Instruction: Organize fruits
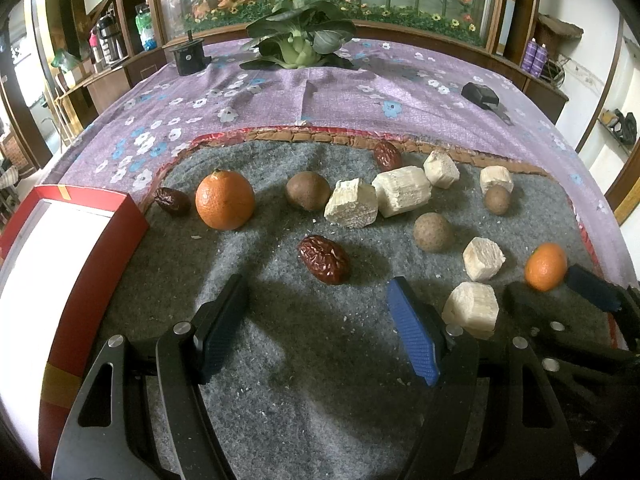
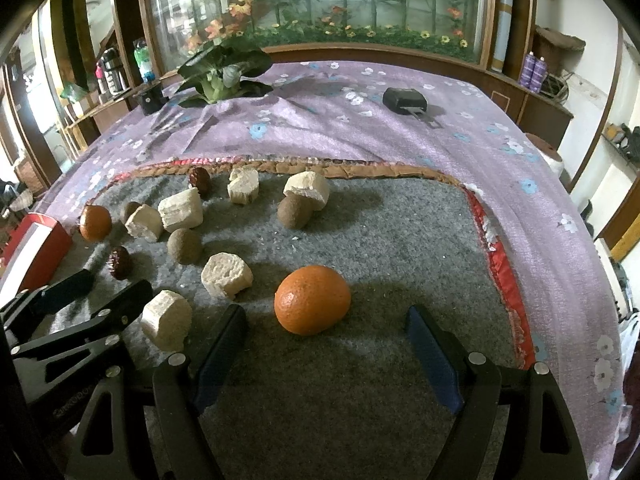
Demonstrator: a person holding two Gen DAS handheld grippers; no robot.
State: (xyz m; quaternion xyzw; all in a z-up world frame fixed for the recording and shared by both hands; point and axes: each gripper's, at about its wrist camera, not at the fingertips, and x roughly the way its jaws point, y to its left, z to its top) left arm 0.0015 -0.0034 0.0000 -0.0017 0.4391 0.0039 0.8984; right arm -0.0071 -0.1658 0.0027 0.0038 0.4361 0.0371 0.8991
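Fruits lie scattered on a grey felt mat [image 1: 304,360]. In the left wrist view my left gripper [image 1: 318,292] is open and empty, just short of a red date [image 1: 324,259]. Beyond lie an orange [image 1: 225,200], brown round fruits [image 1: 307,190], another date [image 1: 172,201] and several pale cut chunks [image 1: 402,191]. A red box with white inside [image 1: 92,248] sits at the left. In the right wrist view my right gripper [image 2: 326,320] is open, its jaws either side of a second orange [image 2: 312,299], not touching it. My left gripper also shows there [image 2: 108,294].
A purple flowered cloth [image 2: 440,136] covers the table. A leafy green vegetable [image 1: 298,40], a black cylinder [image 1: 188,56] and a black device [image 1: 480,95] stand at the back. The table edge drops off at the right [image 2: 592,320]. Cabinets and a painted glass panel stand behind.
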